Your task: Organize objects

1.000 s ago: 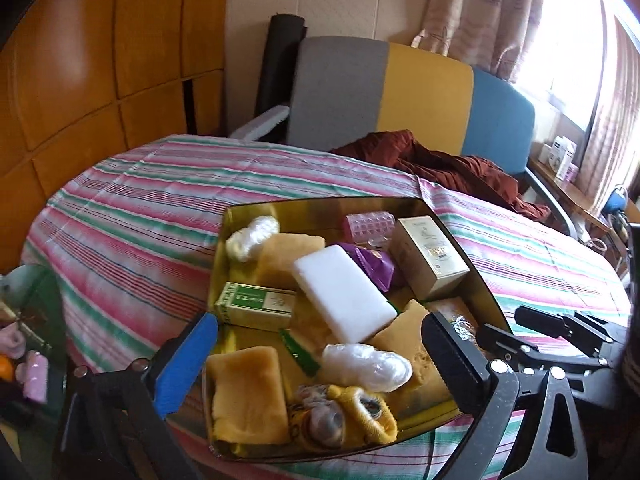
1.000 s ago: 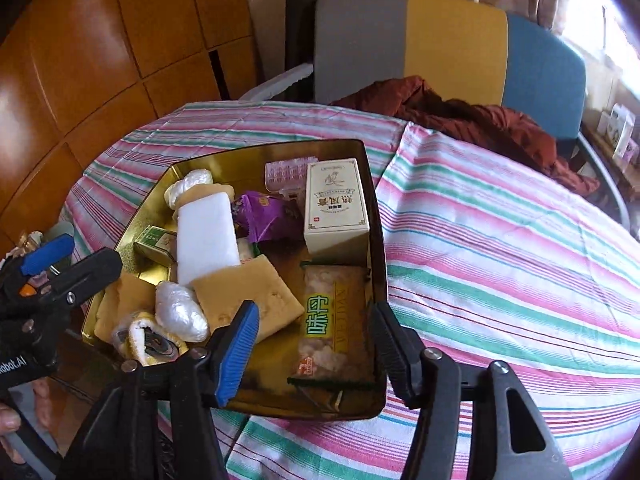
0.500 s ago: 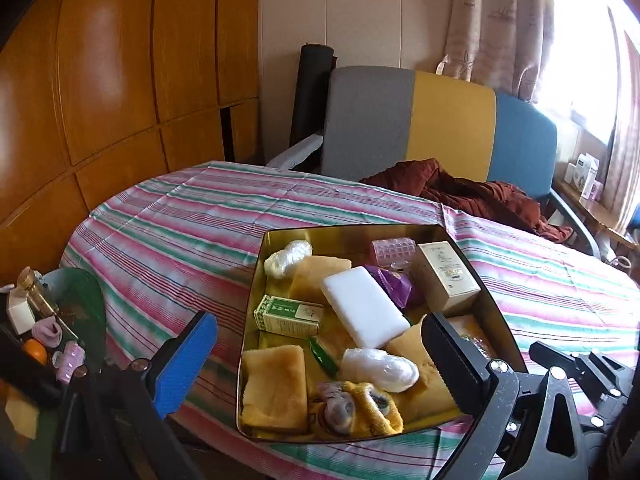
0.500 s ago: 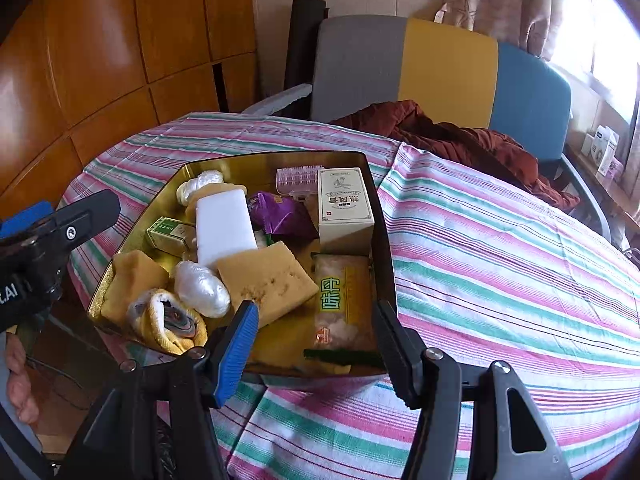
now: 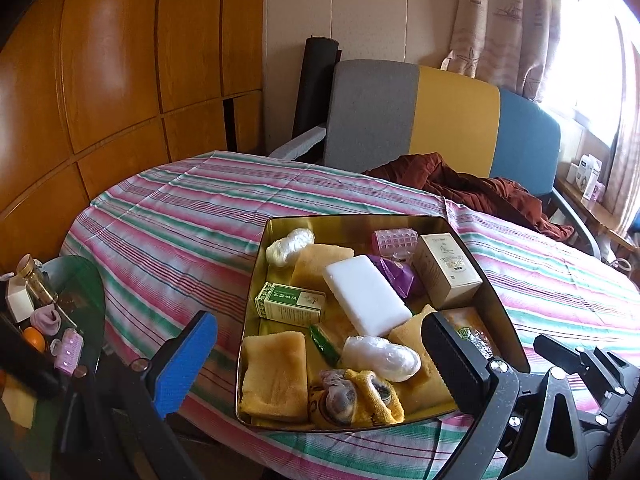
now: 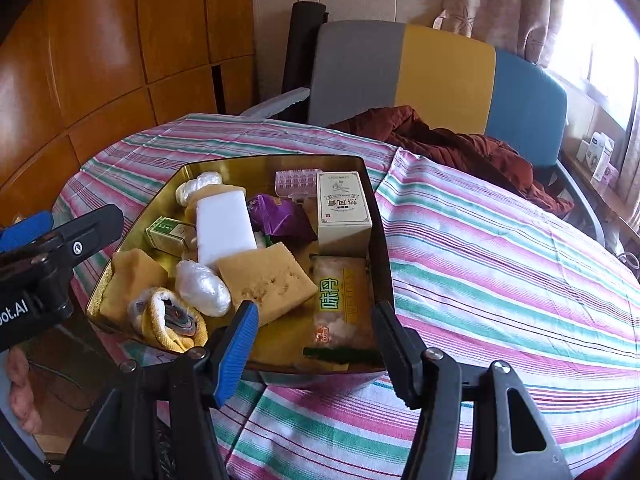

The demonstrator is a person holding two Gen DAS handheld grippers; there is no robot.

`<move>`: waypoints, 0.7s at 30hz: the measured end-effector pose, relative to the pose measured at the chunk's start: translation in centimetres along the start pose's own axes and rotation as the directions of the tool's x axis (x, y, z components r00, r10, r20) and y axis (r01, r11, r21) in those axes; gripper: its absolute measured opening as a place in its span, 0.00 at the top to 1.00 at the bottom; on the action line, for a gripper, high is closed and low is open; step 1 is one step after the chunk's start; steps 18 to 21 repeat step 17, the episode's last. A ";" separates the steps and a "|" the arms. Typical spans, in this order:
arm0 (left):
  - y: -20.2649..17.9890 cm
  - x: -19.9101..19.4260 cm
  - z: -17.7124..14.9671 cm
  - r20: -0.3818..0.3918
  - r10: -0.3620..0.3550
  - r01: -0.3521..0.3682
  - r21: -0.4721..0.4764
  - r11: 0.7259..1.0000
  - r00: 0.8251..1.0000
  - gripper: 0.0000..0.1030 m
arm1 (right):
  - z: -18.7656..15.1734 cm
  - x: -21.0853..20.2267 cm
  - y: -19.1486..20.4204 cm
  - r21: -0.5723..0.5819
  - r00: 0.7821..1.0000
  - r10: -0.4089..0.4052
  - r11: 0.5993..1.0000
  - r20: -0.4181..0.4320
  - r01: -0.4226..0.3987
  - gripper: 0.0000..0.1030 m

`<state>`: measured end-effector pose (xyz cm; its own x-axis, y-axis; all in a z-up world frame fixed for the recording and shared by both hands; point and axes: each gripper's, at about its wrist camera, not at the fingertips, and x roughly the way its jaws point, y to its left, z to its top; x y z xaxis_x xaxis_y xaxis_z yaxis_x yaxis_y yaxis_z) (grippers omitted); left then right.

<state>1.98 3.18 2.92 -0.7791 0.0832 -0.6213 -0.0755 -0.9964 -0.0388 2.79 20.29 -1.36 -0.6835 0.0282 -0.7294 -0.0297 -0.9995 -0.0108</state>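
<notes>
A gold tin tray (image 5: pixel 360 224) (image 6: pixel 280 160) sits on the striped tablecloth, full of small items. It holds a white foam block (image 5: pixel 366 300) (image 6: pixel 224 224), a cream box (image 5: pixel 446 270) (image 6: pixel 344 212), a green box (image 5: pixel 290 300), a purple packet (image 6: pixel 280 216), yellow sponges (image 5: pixel 274 376), rolled socks (image 6: pixel 172 318) and a snack packet (image 6: pixel 340 300). My left gripper (image 5: pixel 320 364) hovers open over the tray's near left corner. My right gripper (image 6: pixel 316 352) hovers open at the tray's near right edge. Neither holds anything.
A low glass side table (image 5: pixel 80 280) with small bottles and hair rollers stands left of the table. A grey, yellow and blue chair (image 5: pixel 416 116) with a brown cloth (image 5: pixel 460 188) stands behind. A hand (image 6: pixel 20 392) shows at the lower left.
Both grippers have drawn back and tilted up from the tray, so more of the wall and chair shows. The jaws have kept their width.
</notes>
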 end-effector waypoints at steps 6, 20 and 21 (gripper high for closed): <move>0.1 0.3 0.0 -0.008 0.004 -0.004 0.000 1.000 1.000 0.00 | 0.0 0.1 0.0 -0.002 1.000 -0.001 1.000 -0.003 0.001 0.42; 0.3 0.7 -0.2 -0.009 0.007 -0.007 -0.002 1.000 1.000 0.00 | 0.0 0.2 0.1 -0.004 1.000 -0.002 1.000 -0.002 0.002 0.42; 0.3 0.7 -0.2 -0.009 0.007 -0.007 -0.002 1.000 1.000 0.00 | 0.0 0.2 0.1 -0.004 1.000 -0.002 1.000 -0.002 0.002 0.42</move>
